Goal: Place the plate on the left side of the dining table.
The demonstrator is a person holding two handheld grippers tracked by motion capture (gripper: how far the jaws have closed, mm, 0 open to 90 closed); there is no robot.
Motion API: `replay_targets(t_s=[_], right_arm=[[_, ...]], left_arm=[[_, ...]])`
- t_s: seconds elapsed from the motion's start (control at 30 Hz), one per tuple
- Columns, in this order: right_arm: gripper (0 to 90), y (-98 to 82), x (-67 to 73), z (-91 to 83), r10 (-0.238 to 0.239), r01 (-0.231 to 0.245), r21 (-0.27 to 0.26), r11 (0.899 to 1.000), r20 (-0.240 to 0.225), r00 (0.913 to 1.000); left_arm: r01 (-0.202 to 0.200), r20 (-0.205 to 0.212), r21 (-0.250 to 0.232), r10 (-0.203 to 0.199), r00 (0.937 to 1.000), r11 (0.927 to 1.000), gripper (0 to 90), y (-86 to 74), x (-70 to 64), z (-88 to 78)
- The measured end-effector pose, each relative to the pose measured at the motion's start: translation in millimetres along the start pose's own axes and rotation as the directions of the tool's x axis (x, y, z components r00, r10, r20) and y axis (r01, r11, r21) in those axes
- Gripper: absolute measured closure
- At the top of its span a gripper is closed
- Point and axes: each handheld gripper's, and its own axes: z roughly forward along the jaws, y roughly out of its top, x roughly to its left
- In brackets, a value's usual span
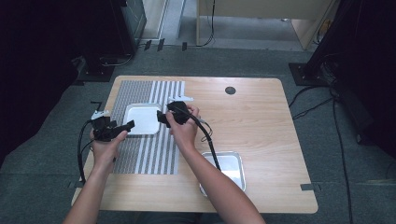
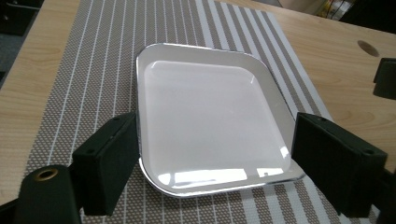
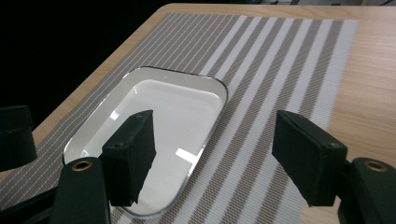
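On the striped placemat [image 1: 140,154] the white tray [image 1: 142,119] is lying set down, with left gripper [image 1: 122,128] and right gripper [image 1: 162,117] hanging spread, gripping nothing.

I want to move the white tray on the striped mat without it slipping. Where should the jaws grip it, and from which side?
Probably grip the white tray by its thin raised rim, one gripper on each opposite side edge, coming in low from the sides. It lies flat on the striped mat, so only that shallow lip offers a hold.
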Motion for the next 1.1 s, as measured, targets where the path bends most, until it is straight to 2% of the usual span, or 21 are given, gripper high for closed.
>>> replay_targets(t_s=[0.1,0.2,0.37,0.43,0.6,0.9,1.1], right_arm=[[29.8,-1.5,-5.4,-8.8,-0.004,0.004,-0.006,1.000,-0.004,1.0000],[29.2,-3.7,-16.1,-25.9,-0.014,0.014,-0.021,1.000,0.000,0.9999],[28.5,-7.9,-25.4,-41.1,-0.022,0.021,-0.025,0.999,-0.010,0.9997],[28.4,-11.2,-30.7,-51.8,-0.045,0.045,-0.033,0.998,0.003,0.9990],[28.4,-14.5,-37.9,-65.7,-0.053,0.054,-0.043,0.998,0.016,0.9985],[28.4,-23.1,-53.4,-95.3,-0.059,0.061,-0.055,0.997,0.025,0.9979],[28.5,-30.4,-65.8,-120.1,-0.057,0.059,-0.073,0.996,0.029,0.9980]], left_arm=[[-0.001,0.004,-0.002,0.001,1.0000,1.0000,13.0,-2.4,-3.3,-2.6],[-0.001,-0.012,-0.020,0.001,0.9999,0.9998,11.0,-5.5,-8.8,-9.3],[0.002,-0.044,-0.023,-0.003,0.9990,0.9997,10.2,-9.0,-14.5,-12.2],[-0.001,-0.050,-0.024,-0.001,0.9987,0.9997,10.2,-12.1,-18.7,-13.2],[-0.009,-0.035,-0.028,0.008,0.9994,0.9996,10.2,-17.0,-24.2,-15.4],[-0.026,-0.036,-0.025,0.025,0.9990,0.9994,10.2,-28.6,-35.7,-26.0],[-0.055,-0.013,-0.051,0.054,0.9985,0.9972,10.2,-35.6,-48.8,-37.8]])
